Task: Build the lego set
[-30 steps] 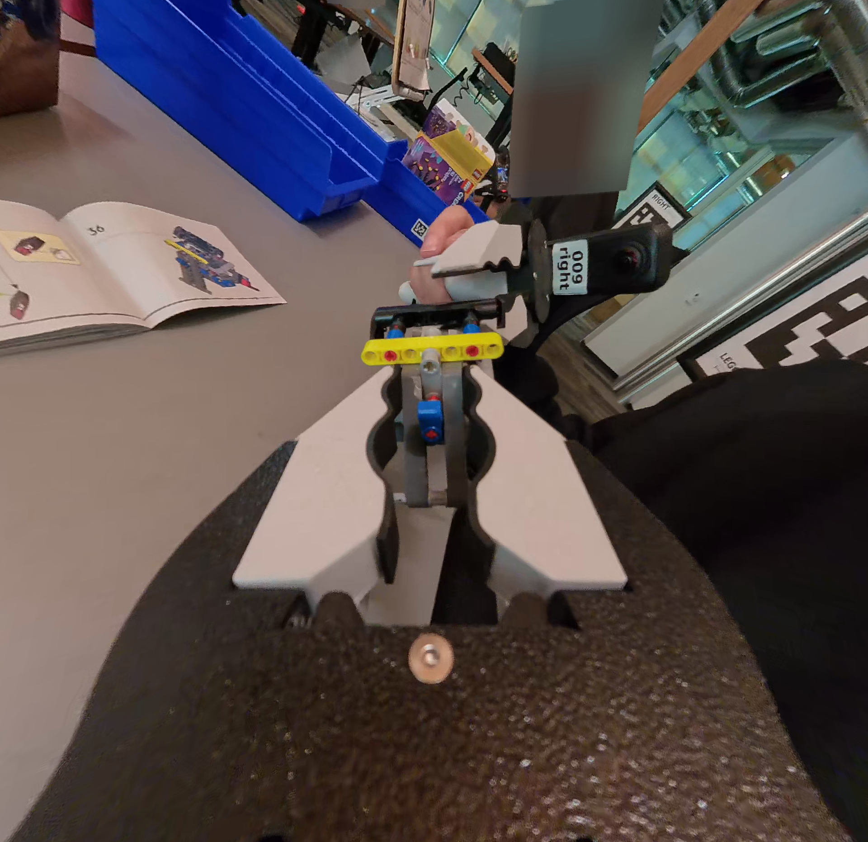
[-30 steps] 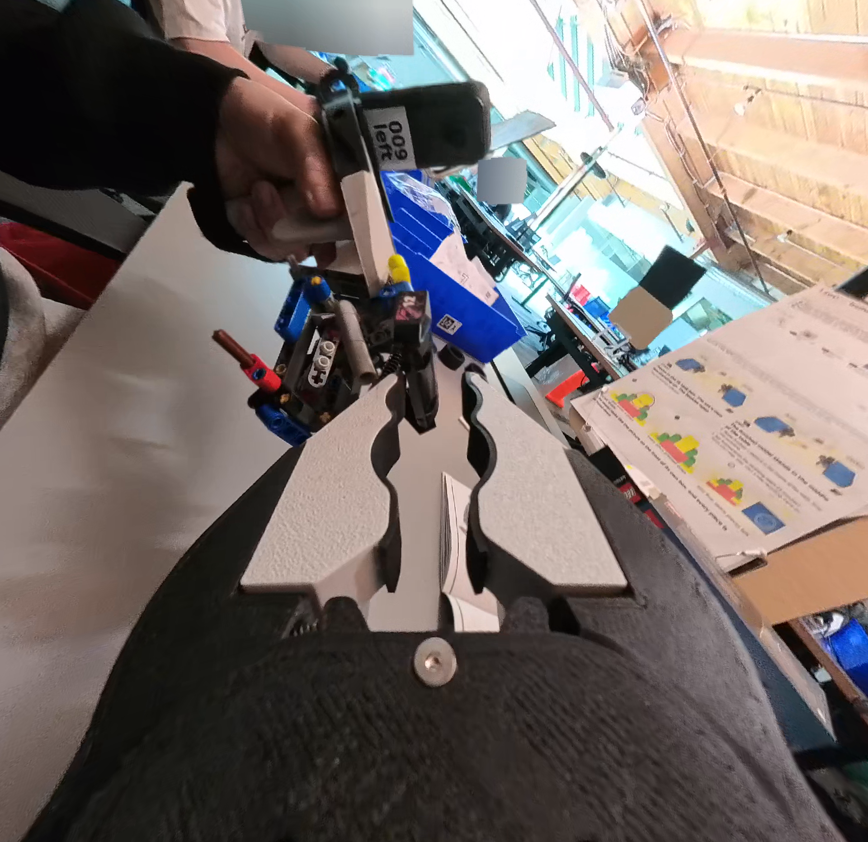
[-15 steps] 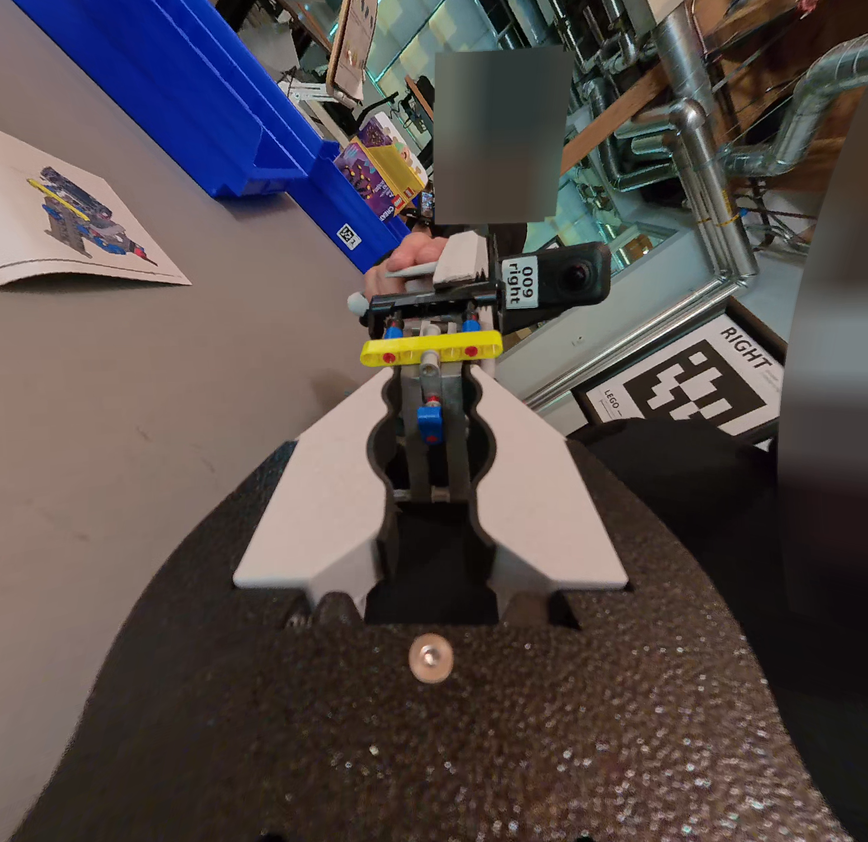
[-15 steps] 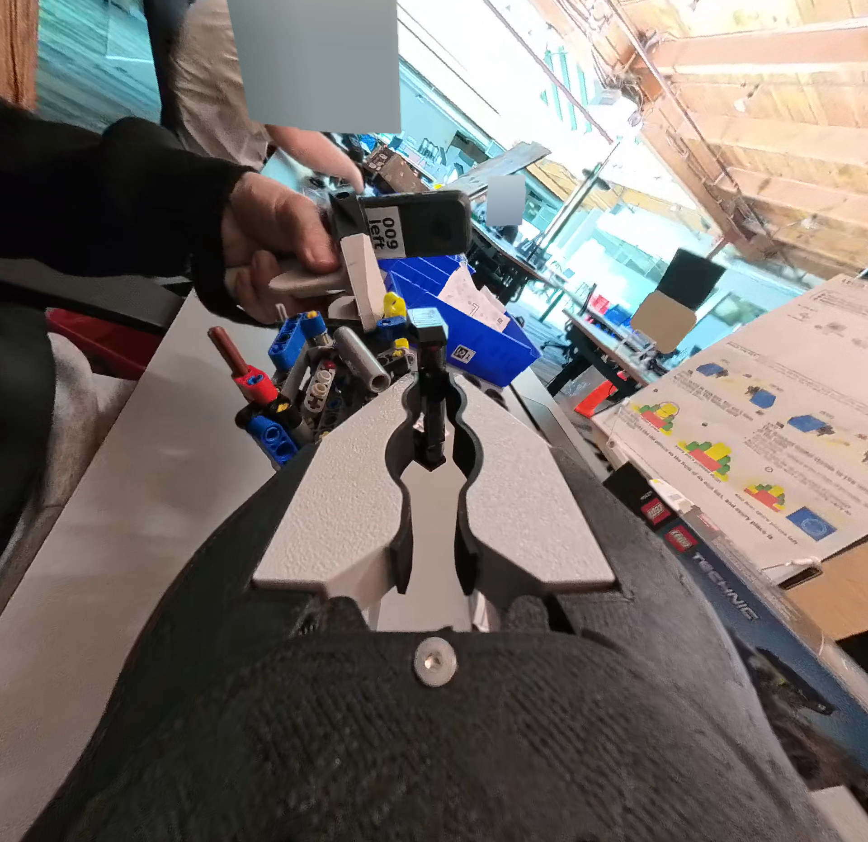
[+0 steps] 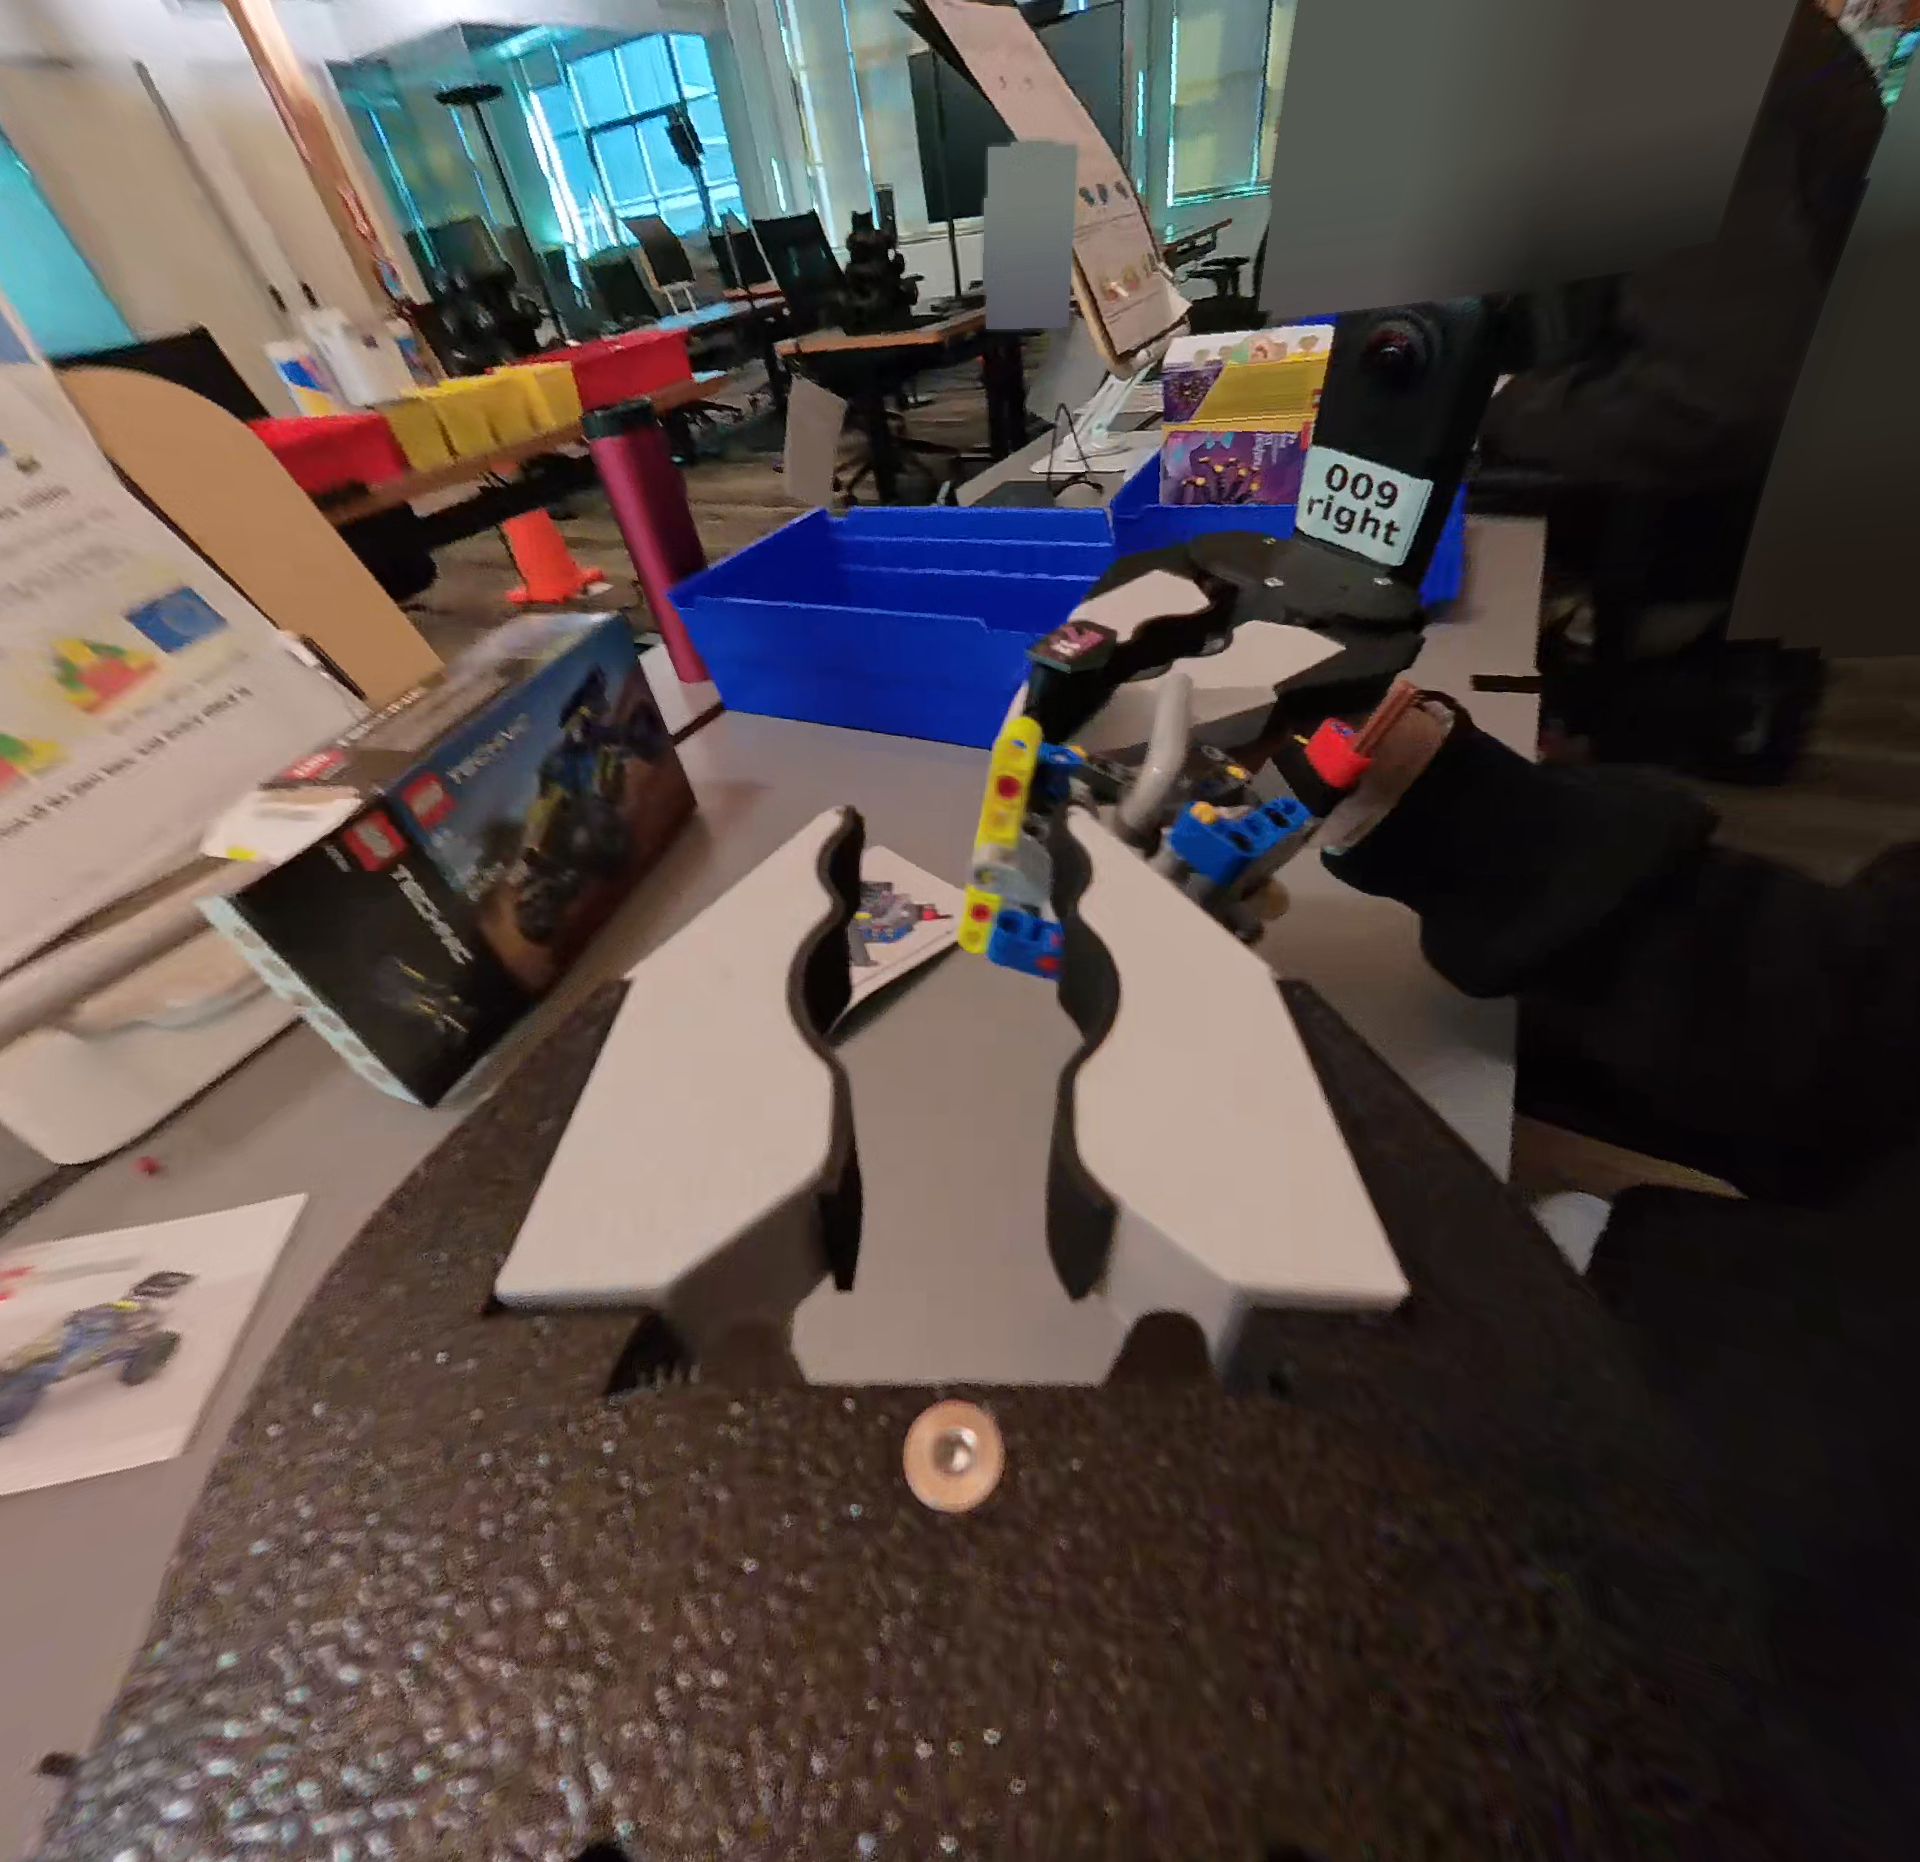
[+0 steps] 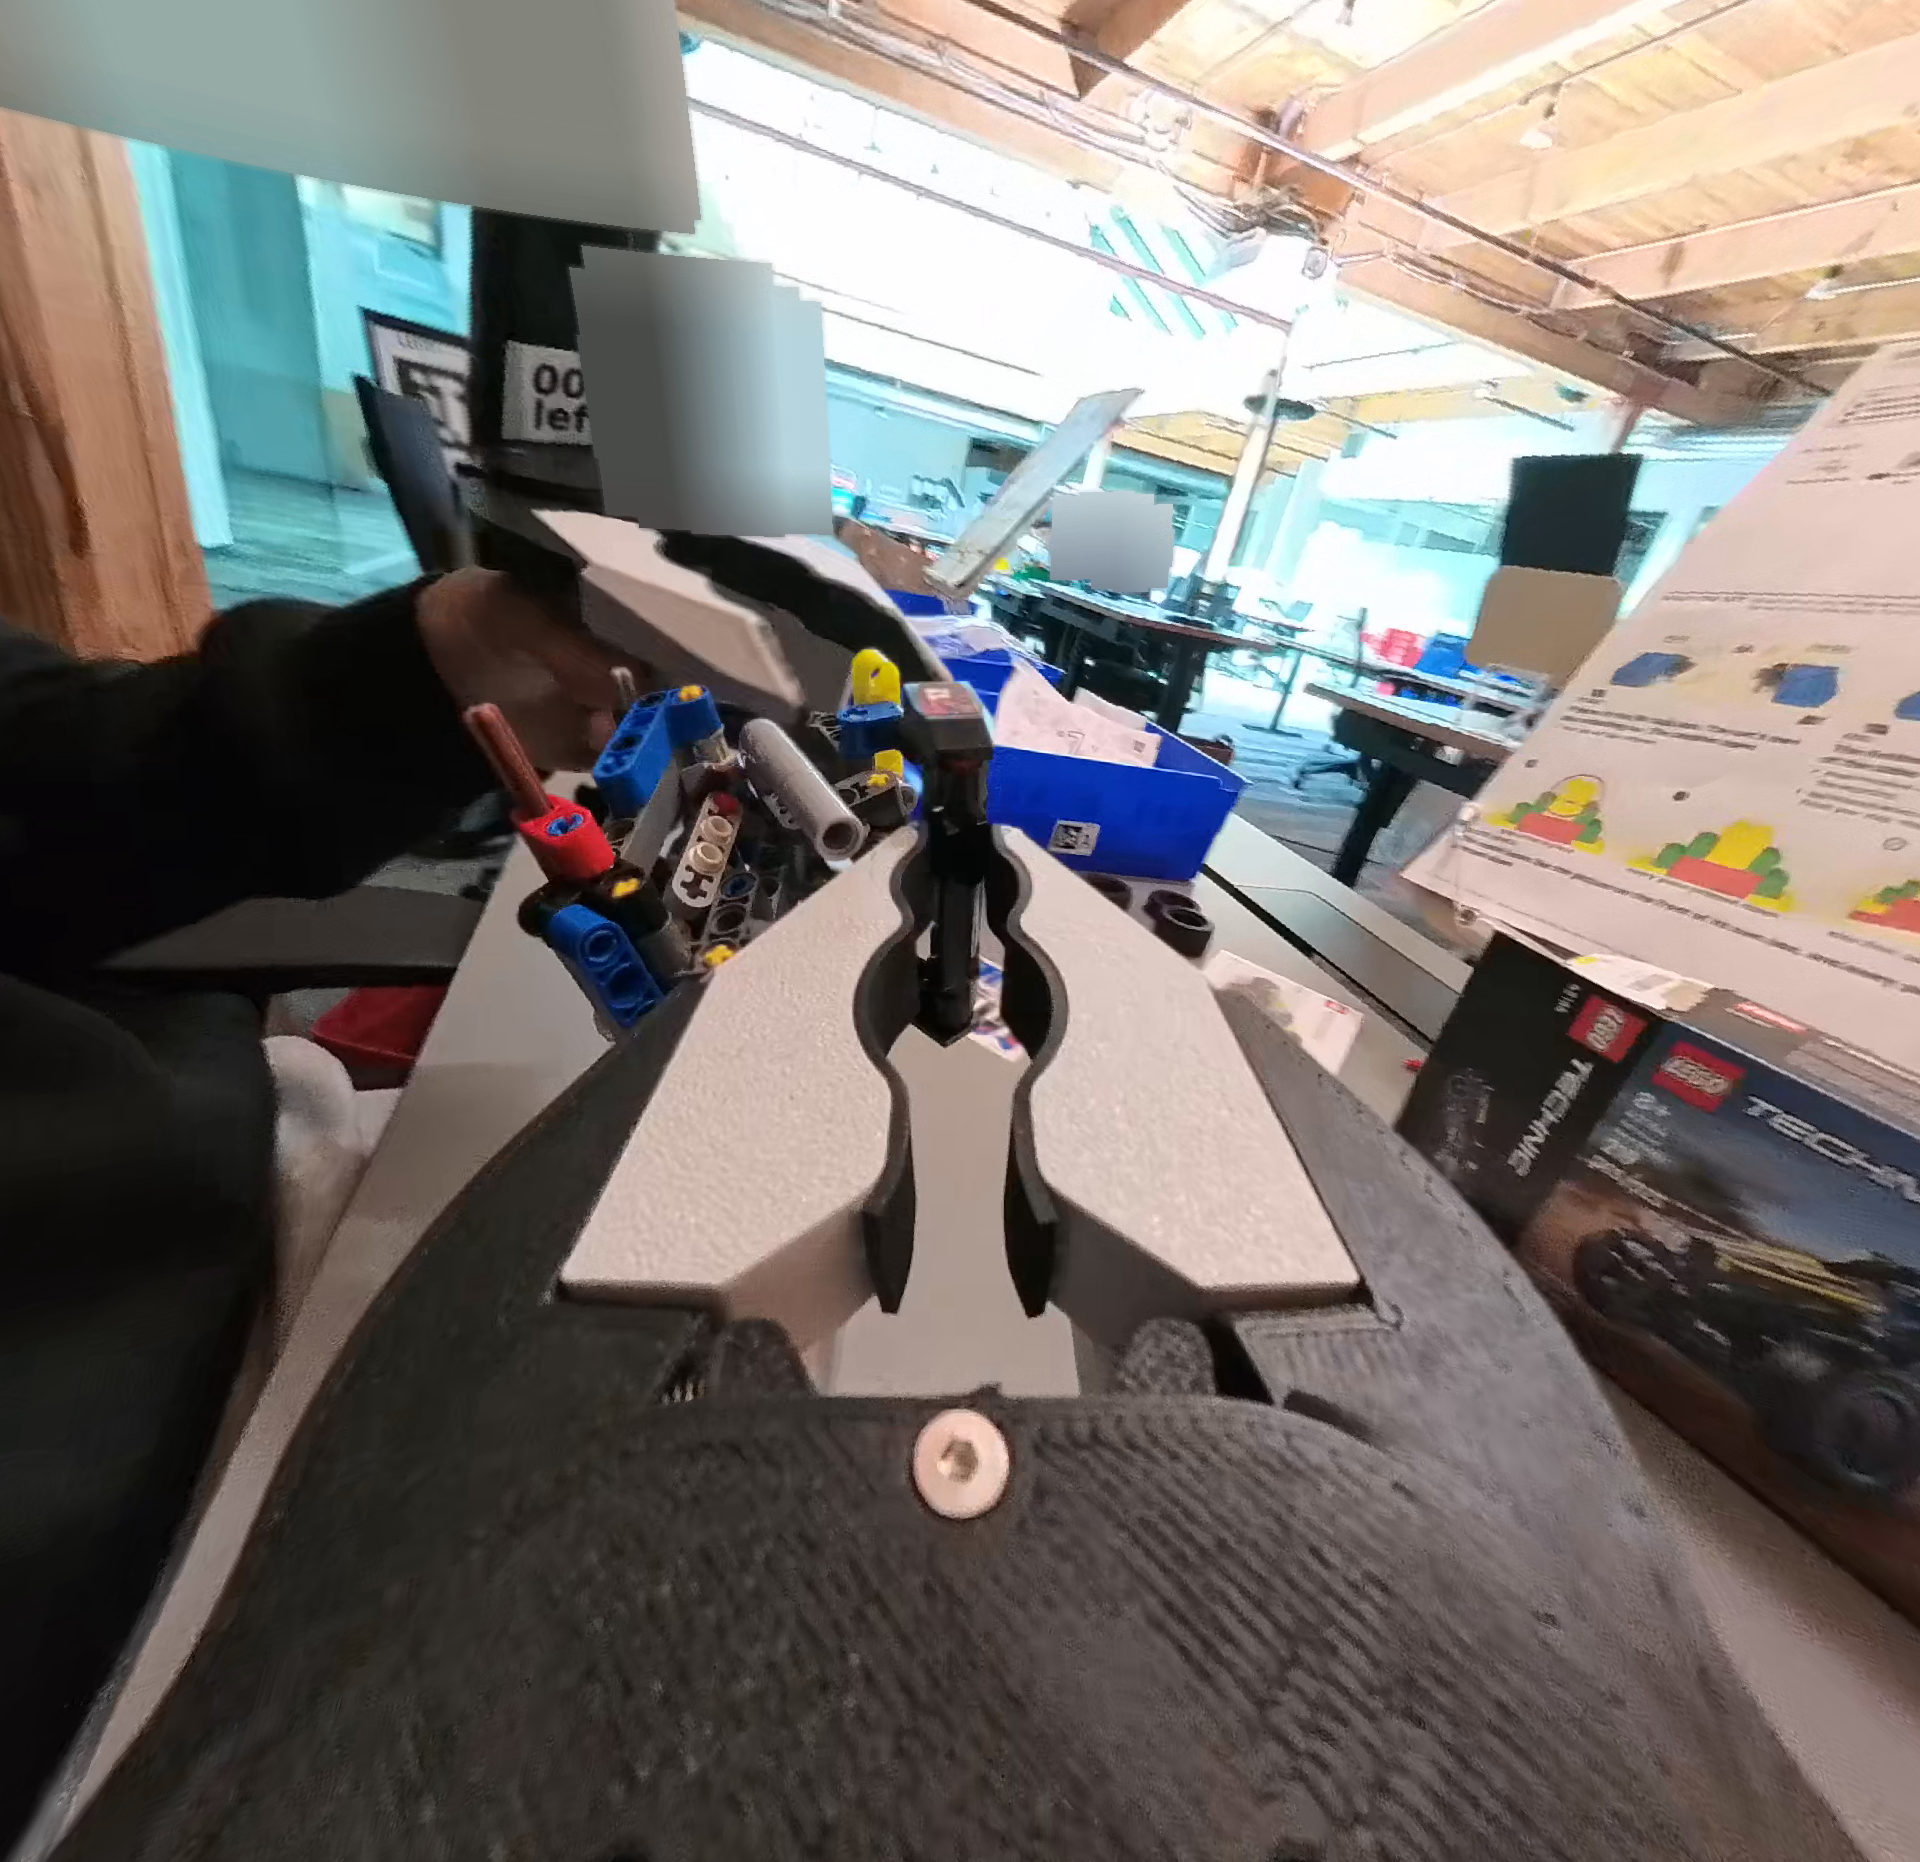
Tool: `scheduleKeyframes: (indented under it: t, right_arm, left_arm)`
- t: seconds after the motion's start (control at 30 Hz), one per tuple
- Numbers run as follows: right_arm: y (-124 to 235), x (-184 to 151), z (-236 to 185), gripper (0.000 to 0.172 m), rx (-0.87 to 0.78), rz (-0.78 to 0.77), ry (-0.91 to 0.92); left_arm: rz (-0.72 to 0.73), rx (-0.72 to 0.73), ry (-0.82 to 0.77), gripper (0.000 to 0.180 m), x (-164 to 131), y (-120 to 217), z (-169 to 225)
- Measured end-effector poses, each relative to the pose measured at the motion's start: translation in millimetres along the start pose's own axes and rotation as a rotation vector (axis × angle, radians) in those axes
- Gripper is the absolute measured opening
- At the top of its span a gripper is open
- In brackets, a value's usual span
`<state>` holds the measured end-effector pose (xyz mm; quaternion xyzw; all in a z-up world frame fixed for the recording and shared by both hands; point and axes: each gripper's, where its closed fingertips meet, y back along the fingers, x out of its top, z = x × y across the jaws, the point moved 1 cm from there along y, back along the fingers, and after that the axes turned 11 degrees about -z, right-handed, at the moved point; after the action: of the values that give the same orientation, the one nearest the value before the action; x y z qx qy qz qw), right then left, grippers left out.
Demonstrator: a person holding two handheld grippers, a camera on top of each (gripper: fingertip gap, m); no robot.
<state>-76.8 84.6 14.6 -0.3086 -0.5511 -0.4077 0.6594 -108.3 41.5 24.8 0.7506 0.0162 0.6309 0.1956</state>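
Brick assembly (image 6: 717, 856) above desk (image 5: 914, 763), light, stiff, likely snap-apart. Right hand-held gripper (image 6: 956, 939) clamps its black stalk (image 6: 951, 908); left hand-held gripper (image 5: 956, 919) spread, gripping nothing.

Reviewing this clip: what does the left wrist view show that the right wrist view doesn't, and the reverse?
Only the left wrist view: a maroon bottle, an orange cone, and the left hand-held gripper open, the brick model against its right finger only.

Only the right wrist view: wooden ceiling beams, two black tyres, and the right hand-held gripper shut on the model's black stalk.

Both: the model, the blue bin, the toy box.
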Motion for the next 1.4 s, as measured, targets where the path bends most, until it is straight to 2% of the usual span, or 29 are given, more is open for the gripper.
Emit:
scheduleKeyframes:
  t: [0.1, 0.33, 0.47, 0.7, 0.97, 1.2, 1.4]
  right_arm:
    - [1.5, 4.8, -2.7, 0.006, 0.023, 0.034, -0.011]
    - [1.6, 9.7, -5.5, 0.006, 0.010, 0.001, 0.003]
    - [-1.1, 9.1, -10.8, 0.006, 0.004, -0.056, 0.049]
    - [-3.0, 11.8, -15.2, 0.006, -0.046, -0.138, 0.126]
    - [-6.0, 6.5, -13.9, 0.006, -0.078, -0.217, 0.129]
    - [-7.4, 1.8, -12.8, 0.006, -0.189, -0.358, 0.306]
    - [-11.3, 1.3, -19.4, 0.006, -0.187, -0.390, 0.373]
  left_arm:
    - [0.003, 0.038, -0.009, 0.028, 6.4, 6.6, -5.2]
    - [0.003, -0.155, -0.044, 0.029, 15.0, 16.1, 23.3]
    - [-0.072, -0.095, -0.060, 0.029, 10.7, 11.5, 17.0]
    - [-0.176, -0.075, -0.153, 0.025, -1.6, 4.0, 21.7]
    - [-0.186, -0.053, -0.220, 0.018, -9.6, 0.6, 17.7]
    - [-0.151, -0.019, -0.309, 0.023, -14.4, 2.8, 11.4]
    - [-0.180, 0.012, -0.384, 0.024, -21.3, -1.7, 11.8]
